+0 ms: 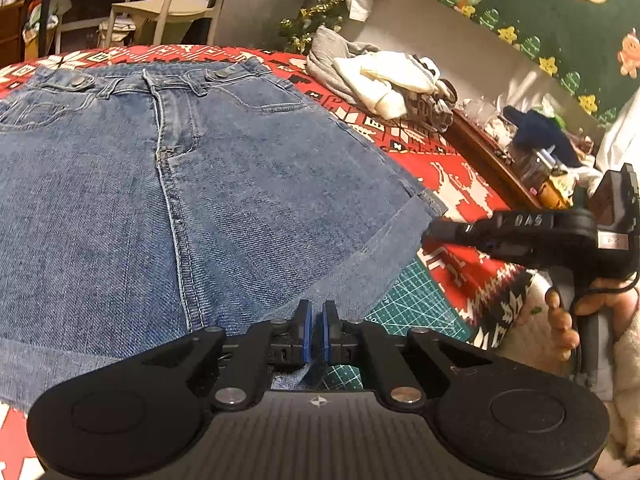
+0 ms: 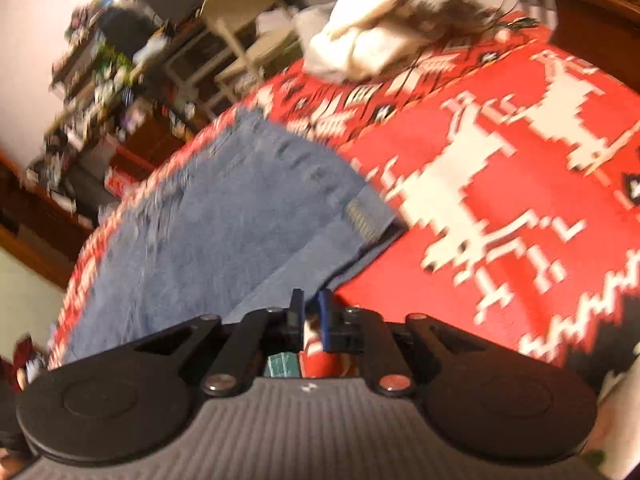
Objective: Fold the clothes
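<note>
Blue denim shorts [image 1: 200,200] lie flat on the red patterned tablecloth [image 1: 460,184], waistband at the far side. My left gripper [image 1: 316,312] is shut on the near hem of the shorts, and denim shows between its blue pads. The right gripper [image 1: 430,232] comes in from the right, held by a hand [image 1: 568,320], with its tips at the cuffed right corner of the hem. In the blurred right wrist view, the shorts [image 2: 220,220] run down to the right gripper [image 2: 312,304]. Its jaws stand nearly together on the hem's edge, and the cuff looks slightly lifted.
A pile of white and grey clothes [image 1: 384,80] sits at the table's far right, also visible as the pile [image 2: 372,40]. A green cutting mat [image 1: 416,308] shows under the cloth's near edge. A wooden ledge with clutter [image 1: 488,160] borders the right. A pale chair [image 1: 172,4] stands behind.
</note>
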A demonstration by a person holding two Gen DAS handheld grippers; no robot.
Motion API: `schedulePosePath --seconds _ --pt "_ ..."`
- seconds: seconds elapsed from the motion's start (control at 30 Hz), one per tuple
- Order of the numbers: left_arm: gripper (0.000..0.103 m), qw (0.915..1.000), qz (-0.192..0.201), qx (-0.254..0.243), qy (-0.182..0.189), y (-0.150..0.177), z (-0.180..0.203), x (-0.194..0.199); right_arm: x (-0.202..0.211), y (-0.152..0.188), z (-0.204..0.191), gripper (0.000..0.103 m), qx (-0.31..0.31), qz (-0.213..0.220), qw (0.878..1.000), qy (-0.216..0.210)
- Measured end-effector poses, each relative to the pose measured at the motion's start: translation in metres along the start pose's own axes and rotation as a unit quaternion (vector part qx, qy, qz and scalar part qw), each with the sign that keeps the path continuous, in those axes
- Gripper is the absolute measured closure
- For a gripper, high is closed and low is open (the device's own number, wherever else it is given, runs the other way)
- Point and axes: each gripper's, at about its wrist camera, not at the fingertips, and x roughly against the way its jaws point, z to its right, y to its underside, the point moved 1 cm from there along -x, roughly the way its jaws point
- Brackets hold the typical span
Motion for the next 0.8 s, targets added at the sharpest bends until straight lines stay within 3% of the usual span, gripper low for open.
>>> schedulePosePath --seconds 0.2,0.23,0.4,0.47,0.8 --pt "0.098 0.9999 -0.003 -0.011 -0.004 -0.001 0.004 -0.005 -0.014 -0.032 0.017 0.093 -0.009 0.026 0.999 0.033" --pt "0.098 0.9999 -0.004 -0.013 -0.004 0.0 0.004 -0.005 -0.017 -0.034 0.022 0.103 -0.012 0.026 0.999 0.039" --pt "0.098 0.9999 -0.004 -0.01 -0.005 0.002 0.001 -0.003 -0.016 -0.034 0.034 0.103 -0.019 0.029 0.998 0.045" --pt "0.098 0.9999 -0.005 -0.011 -0.006 0.001 0.001 -0.003 -0.011 -0.036 0.031 0.094 -0.009 0.044 0.997 0.056" --pt "0.098 0.9999 -0.004 -0.014 -0.006 0.002 0.002 -0.004 -0.023 -0.033 0.012 0.087 0.074 0.025 0.993 0.09"
